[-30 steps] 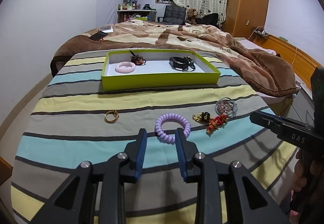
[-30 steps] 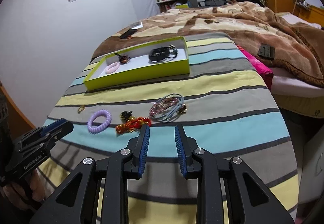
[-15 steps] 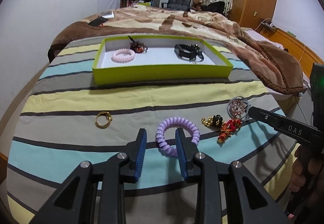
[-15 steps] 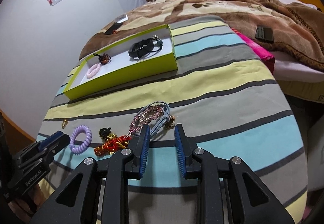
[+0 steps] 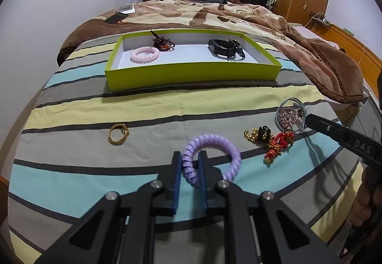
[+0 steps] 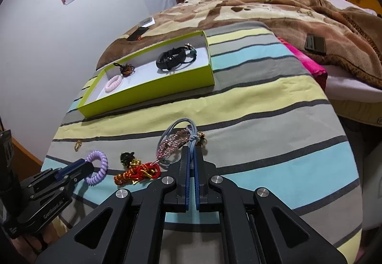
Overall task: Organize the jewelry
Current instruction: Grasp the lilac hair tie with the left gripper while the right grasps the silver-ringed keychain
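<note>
On the striped cloth a purple spiral hair tie (image 5: 214,142) stands tilted up, and my left gripper (image 5: 189,161) is closing with its pads pressed on the tie's near side. My right gripper (image 6: 191,154) is shut on a grey-blue hair tie with a pink rhinestone ornament (image 6: 172,142). The right wrist view also has the left gripper (image 6: 83,167) on the purple tie (image 6: 101,161). A lime-green tray (image 5: 191,75) lies farther back. It holds a pink spiral tie (image 5: 145,55), a dark beaded piece (image 5: 162,43) and a black band (image 5: 222,49).
Loose on the cloth lie a gold ring (image 5: 118,133), a black-and-gold piece (image 5: 260,133) and a red-and-gold knot (image 5: 278,144). A brown blanket (image 5: 214,15) with a phone (image 5: 115,18) covers the bed behind the tray. The cloth drops off at the right edge (image 6: 343,125).
Both grippers came forward and down to the loose pieces. The left one closed on the purple spiral tie, which now tilts up. The right one shut on the grey-blue tie.
</note>
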`<state>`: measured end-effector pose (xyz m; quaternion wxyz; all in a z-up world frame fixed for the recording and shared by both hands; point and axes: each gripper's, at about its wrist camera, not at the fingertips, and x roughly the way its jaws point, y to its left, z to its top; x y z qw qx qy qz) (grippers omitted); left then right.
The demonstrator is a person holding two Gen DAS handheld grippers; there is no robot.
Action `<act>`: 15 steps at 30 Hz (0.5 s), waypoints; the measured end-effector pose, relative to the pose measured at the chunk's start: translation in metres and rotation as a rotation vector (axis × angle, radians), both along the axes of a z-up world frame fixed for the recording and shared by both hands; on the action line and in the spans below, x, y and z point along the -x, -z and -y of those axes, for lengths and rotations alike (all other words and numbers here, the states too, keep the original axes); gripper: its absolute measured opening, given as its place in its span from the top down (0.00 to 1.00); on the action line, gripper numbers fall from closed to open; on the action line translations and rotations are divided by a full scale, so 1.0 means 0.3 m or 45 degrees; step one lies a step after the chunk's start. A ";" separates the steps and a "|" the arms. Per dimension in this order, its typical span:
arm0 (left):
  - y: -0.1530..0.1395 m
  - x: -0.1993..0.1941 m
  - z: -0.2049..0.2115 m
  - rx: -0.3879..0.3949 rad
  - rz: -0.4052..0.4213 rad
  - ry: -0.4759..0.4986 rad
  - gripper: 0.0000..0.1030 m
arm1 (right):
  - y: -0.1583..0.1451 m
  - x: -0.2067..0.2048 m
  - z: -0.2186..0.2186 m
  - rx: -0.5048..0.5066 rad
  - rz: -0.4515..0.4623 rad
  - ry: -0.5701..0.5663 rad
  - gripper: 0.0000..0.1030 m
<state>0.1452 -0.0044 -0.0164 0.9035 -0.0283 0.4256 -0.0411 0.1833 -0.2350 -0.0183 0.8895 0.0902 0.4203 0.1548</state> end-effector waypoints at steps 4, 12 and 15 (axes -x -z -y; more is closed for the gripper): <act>-0.004 0.001 0.001 0.001 0.006 0.006 0.90 | -0.027 0.021 -0.004 0.004 0.038 -0.018 0.98; -0.022 0.030 -0.004 0.016 0.034 0.010 0.91 | -0.082 0.068 -0.011 -0.024 0.106 -0.047 0.98; -0.034 0.040 -0.005 0.020 0.048 0.011 0.91 | -0.103 0.081 -0.014 -0.027 0.131 -0.055 0.98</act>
